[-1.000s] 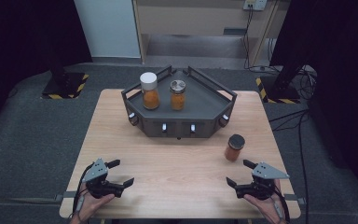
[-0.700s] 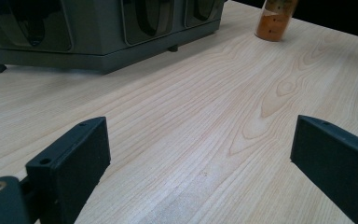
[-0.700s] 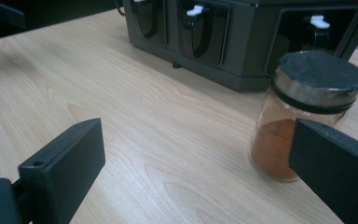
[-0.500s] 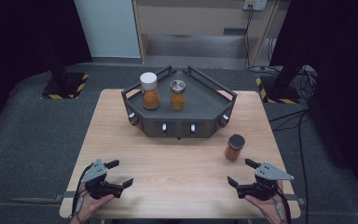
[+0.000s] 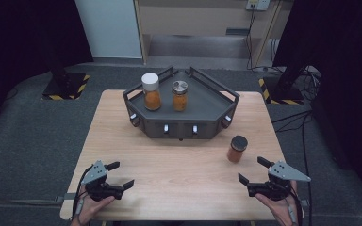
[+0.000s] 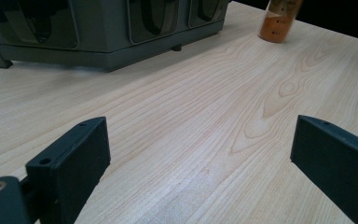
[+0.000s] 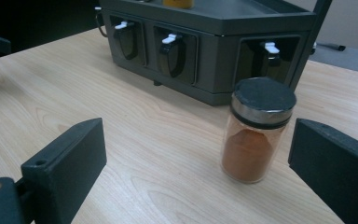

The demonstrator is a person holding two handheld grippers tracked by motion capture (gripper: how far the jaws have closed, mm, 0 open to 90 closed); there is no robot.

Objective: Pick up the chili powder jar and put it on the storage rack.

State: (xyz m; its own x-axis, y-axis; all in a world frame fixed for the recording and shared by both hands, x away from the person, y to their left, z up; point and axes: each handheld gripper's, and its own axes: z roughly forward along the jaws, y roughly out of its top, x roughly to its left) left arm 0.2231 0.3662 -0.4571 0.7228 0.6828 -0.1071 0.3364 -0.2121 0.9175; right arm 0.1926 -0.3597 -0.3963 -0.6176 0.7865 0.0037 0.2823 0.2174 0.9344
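Right gripper view: spice jar [image 7: 257, 135] of orange-red powder

Parted jaws above table [image 6: 191, 140], apparently.

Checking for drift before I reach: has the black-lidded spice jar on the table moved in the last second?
No. The black-lidded jar stands at the same spot on the table, off the front right corner of the grey rack, with both grippers apart from it.

grey rack [image 5: 207, 117], 2 jars [image 5: 151, 92] on top, wooden table [image 5: 169, 165]
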